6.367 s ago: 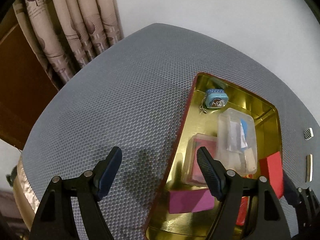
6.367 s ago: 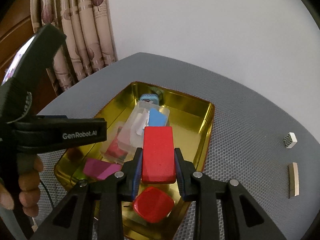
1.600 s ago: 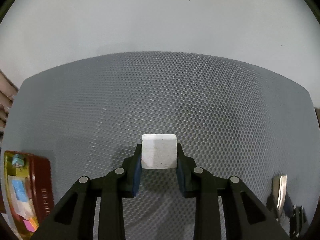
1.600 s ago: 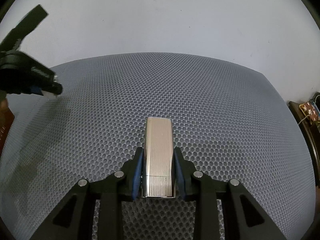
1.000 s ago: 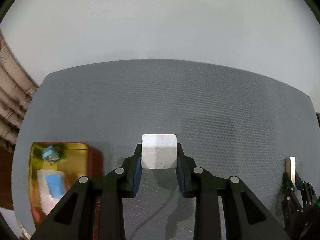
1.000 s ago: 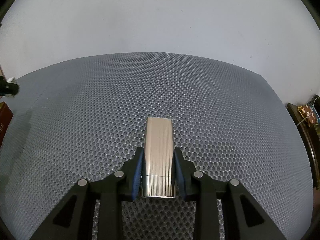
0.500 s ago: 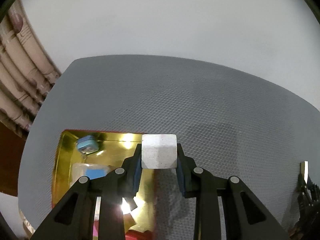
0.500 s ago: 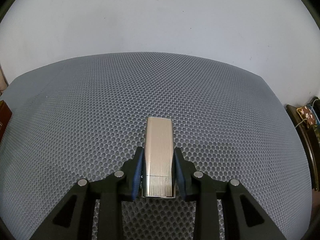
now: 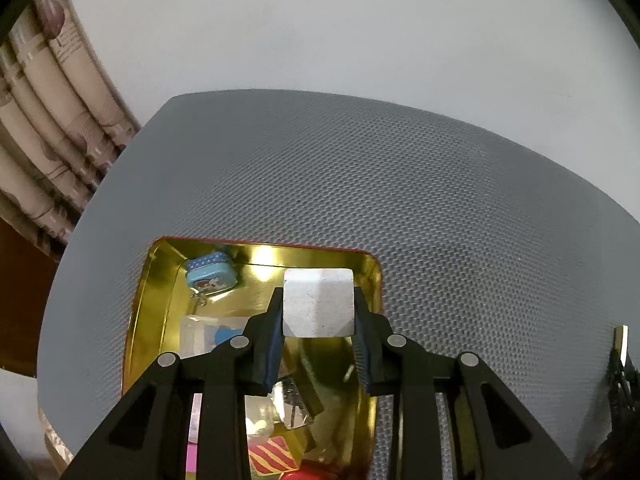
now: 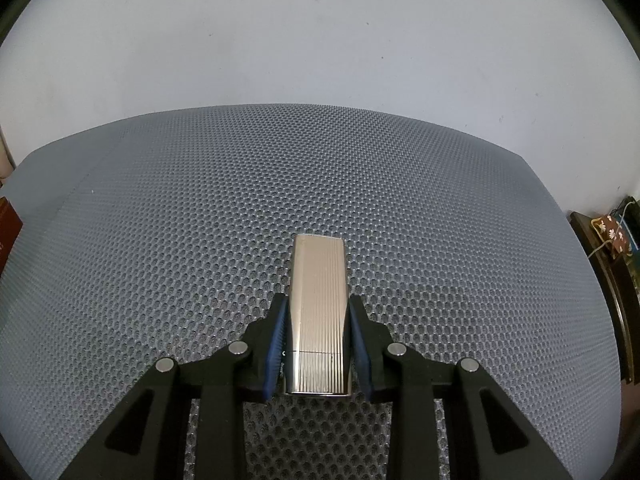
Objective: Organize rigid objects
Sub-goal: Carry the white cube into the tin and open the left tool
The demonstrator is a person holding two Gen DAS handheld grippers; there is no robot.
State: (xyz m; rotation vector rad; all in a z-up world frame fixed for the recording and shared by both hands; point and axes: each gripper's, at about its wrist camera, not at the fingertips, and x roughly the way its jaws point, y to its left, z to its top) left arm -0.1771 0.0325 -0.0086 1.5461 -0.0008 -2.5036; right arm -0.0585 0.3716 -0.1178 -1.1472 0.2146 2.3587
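My left gripper (image 9: 319,312) is shut on a white cube (image 9: 318,302) and holds it above the far right part of the gold tin tray (image 9: 148,304). In the tray lie a small blue tin (image 9: 210,276), a clear plastic box (image 9: 200,330) and, at the near end, a red-and-yellow striped piece (image 9: 272,456). My right gripper (image 10: 319,316) is shut on a ribbed silver metal case (image 10: 318,312), held just above the grey mesh surface (image 10: 200,220). The same case shows at the right edge of the left wrist view as a silver sliver (image 9: 621,343).
The grey mesh surface (image 9: 440,200) stretches behind and to the right of the tray. Patterned curtains (image 9: 52,120) hang at the left, with a white wall (image 9: 320,20) behind. A red tray corner (image 10: 9,222) and dark furniture (image 10: 608,248) sit at the edges of the right wrist view.
My left gripper has carried the white cube leftward from over the mesh to above the gold tray, which now fills the lower view. The right gripper has stayed still with the silver case.
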